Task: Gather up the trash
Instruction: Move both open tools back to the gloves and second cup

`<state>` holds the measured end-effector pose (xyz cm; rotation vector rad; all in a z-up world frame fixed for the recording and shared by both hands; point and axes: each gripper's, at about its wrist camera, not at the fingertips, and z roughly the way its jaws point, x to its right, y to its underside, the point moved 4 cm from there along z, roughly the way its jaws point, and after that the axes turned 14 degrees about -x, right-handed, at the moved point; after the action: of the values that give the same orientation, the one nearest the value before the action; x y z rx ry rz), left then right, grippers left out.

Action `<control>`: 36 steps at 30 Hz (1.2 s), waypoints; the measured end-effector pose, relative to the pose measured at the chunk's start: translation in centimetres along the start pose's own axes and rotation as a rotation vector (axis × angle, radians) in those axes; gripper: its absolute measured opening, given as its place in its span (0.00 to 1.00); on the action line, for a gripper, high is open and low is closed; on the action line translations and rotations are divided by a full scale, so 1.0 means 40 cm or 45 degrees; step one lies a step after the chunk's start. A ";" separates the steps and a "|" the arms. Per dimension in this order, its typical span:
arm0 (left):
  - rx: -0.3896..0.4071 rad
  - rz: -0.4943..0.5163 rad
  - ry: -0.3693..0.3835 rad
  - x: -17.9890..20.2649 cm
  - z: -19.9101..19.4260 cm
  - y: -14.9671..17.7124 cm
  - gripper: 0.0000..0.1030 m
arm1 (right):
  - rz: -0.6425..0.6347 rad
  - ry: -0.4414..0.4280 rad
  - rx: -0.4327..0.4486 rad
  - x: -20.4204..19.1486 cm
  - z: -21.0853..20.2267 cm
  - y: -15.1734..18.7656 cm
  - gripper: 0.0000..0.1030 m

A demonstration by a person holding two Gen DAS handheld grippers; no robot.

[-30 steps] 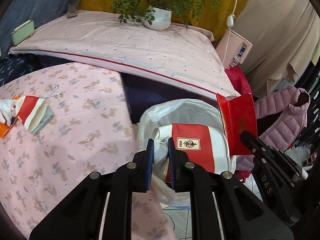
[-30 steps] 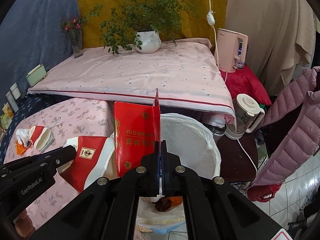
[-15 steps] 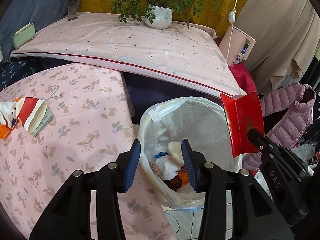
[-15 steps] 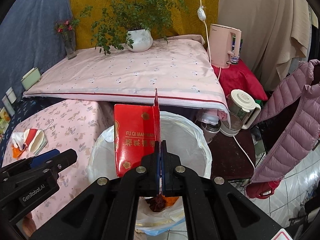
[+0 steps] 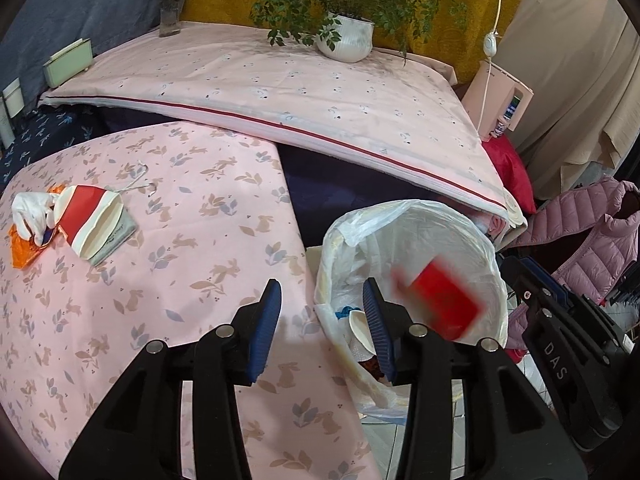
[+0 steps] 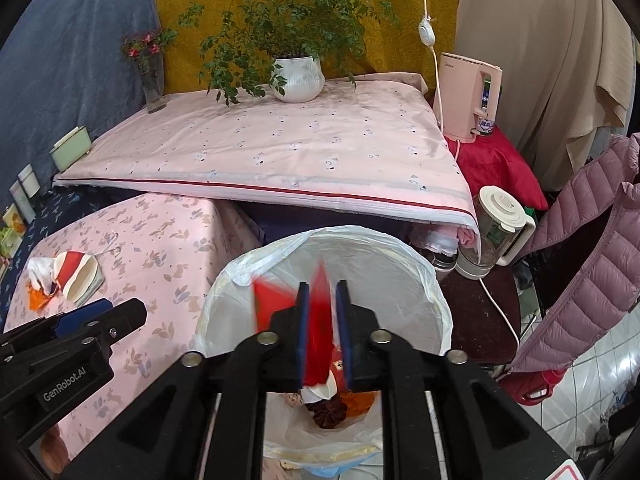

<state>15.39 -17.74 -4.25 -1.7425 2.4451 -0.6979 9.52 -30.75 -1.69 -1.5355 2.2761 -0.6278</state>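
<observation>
A bin lined with a white bag (image 5: 452, 232) (image 6: 404, 264) stands beside the pink rabbit-print table (image 5: 180, 280). A red carton (image 5: 440, 300) (image 6: 318, 320), blurred, is dropping into the bin between the parted fingers of my right gripper (image 6: 322, 328), which is open above the bin mouth. My left gripper (image 5: 320, 320) is open and empty over the table edge next to the bin. On the table's left lie a red-and-white paper cup (image 5: 92, 220) (image 6: 76, 272), a white crumpled piece (image 5: 30, 212) and an orange wrapper (image 5: 24, 248). Trash lies in the bin bottom (image 6: 328, 408).
A higher table with a pink cloth (image 5: 300, 92) behind holds a potted plant (image 5: 348, 40) and a vase (image 5: 172, 4). A pink appliance (image 6: 468, 96), a kettle (image 6: 500, 224) and a purple jacket (image 6: 592, 272) are at the right.
My left gripper opened and dropped its red-and-white cup into the bin, then shifted left. My right gripper has just opened and the red carton is falling.
</observation>
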 end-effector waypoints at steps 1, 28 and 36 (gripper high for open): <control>-0.001 -0.005 -0.003 -0.005 0.001 0.001 0.39 | -0.002 -0.004 0.001 -0.004 -0.001 0.001 0.22; 0.019 -0.179 -0.041 -0.205 -0.040 0.030 0.39 | -0.149 -0.059 -0.010 -0.204 -0.016 0.009 0.35; 0.020 -0.239 -0.054 -0.284 -0.054 0.043 0.39 | -0.203 -0.082 -0.019 -0.281 -0.014 0.016 0.35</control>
<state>17.31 -6.27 -5.34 -1.9778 2.2630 -0.6856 12.90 -19.99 -1.28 -1.7314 2.1311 -0.5944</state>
